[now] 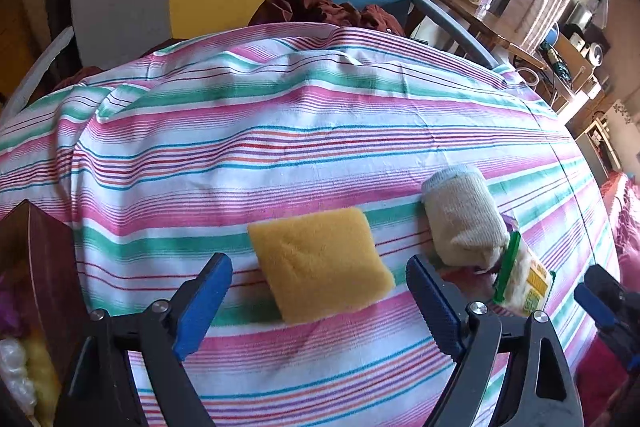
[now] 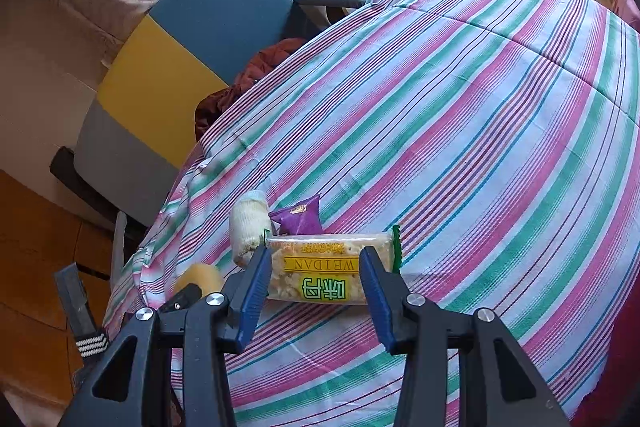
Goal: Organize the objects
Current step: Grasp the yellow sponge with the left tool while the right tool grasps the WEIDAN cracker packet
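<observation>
Left tongs (image 1: 320, 299) spread wide over the yellow sponge (image 1: 320, 263), not touching it. Right tongs (image 2: 314, 275) clamped on the snack bar packet (image 2: 320, 267) above the striped table (image 2: 480, 147), beside the rolled sock (image 2: 248, 223).

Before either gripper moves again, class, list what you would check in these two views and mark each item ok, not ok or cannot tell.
1. Left gripper open wide enough for the sponge: ok, both fingers stand clear of it.
2. Sponge lies flat on the cloth, nothing on top: ok.
3. Right gripper gripping the snack bar: ok, its fingers press both sides.
4. Snack bar lifted clear of the cloth: cannot tell.
5. Sock clear of the left gripper's path to the sponge: ok, it lies off to one side.
6. Purple packet free to pick next: cannot tell, partly hidden.
</observation>
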`<state>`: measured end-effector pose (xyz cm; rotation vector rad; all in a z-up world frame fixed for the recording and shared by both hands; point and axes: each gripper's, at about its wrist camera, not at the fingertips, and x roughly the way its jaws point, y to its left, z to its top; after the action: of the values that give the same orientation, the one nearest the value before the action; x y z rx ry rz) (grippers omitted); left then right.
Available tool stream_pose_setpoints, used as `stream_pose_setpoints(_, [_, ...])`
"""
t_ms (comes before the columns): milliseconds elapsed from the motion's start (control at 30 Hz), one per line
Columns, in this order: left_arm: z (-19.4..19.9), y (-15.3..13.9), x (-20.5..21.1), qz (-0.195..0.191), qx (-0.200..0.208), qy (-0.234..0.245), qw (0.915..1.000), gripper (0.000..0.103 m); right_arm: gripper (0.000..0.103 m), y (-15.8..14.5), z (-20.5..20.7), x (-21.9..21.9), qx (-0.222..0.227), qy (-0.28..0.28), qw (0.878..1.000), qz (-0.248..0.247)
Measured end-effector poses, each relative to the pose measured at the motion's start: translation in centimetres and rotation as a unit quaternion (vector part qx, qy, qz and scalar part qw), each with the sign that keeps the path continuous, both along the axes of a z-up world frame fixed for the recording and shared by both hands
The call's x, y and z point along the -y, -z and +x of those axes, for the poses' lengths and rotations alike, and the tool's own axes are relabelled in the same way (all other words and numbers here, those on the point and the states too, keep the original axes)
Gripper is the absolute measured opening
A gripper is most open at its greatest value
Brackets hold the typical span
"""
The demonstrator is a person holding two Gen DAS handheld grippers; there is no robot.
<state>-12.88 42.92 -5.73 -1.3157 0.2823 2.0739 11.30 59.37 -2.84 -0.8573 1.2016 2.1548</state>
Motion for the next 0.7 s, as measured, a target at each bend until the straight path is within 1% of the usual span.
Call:
stream_pose_setpoints(67, [-0.6, 0.8, -0.9, -0.008, -0.002, -0.001, 1.0, 0.09, 0.046, 0.1, -0.2, 0.1, 0.004, -0.003, 1.0, 0.003])
stream_pose_setpoints(100, [-0.8, 1.4, -1.1, -0.012, 0.002, 0.0, 0.9999, 0.089, 0.046, 0.1, -0.3, 0.1, 0.005, -0.005, 1.0, 0.003])
stream_pose_setpoints(133, [-0.9, 2.1, -1.1, -0.015, 0.01, 0.001, 0.9998, 0.071, 0.046, 0.1, -0.3, 0.2, 0.007, -0.005, 1.0, 0.003])
stream_pose_setpoints(167, [-0.7, 2.3, -0.9, -0.014, 0.005, 0.001, 0.9999, 0.067, 0.046, 0.1, -0.3, 0.2, 0.008, -0.005, 1.0, 0.004])
stream_pose_setpoints(200, [-0.3, 2.0, -0.6, -0.004, -0.008, 0.008, 0.9999, 0.064, 0.046, 0.1, -0.3, 0.1, 0.009, -0.005, 1.0, 0.005])
stream_pose_setpoints(233, [0.2, 1.9, -0.3, -0.002, -0.008, 0.015, 0.9999, 0.061, 0.046, 0.1, -0.4, 0.1, 0.01, -0.005, 1.0, 0.006])
stream_pose_setpoints(333, [2.2, 1.5, 1.1, 0.01, -0.016, 0.025, 0.9995, 0.06, 0.046, 0.1, -0.5, 0.2, 0.011, -0.008, 1.0, 0.008])
stream_pose_setpoints(433, [5.2, 1.9, 2.7, 0.006, -0.012, 0.039, 0.9992, 0.061, 0.046, 0.0, -0.7, 0.3, 0.014, -0.012, 1.0, 0.012])
stream_pose_setpoints(533, [8.5, 1.8, 4.9, 0.011, -0.05, 0.053, 0.9973, 0.062, 0.046, 0.2, -0.7, 0.4, 0.018, -0.015, 1.0, 0.011])
stream_pose_setpoints(633, [11.1, 1.7, 7.0, 0.019, -0.071, 0.063, 0.9953, 0.062, 0.046, 0.3, -1.1, 0.5, 0.022, -0.025, 0.999, 0.009])
stream_pose_setpoints(700, [12.1, 1.6, 8.0, 0.024, -0.076, 0.066, 0.9946, 0.062, 0.046, 0.3, -1.3, 0.7, 0.026, -0.028, 0.999, 0.015])
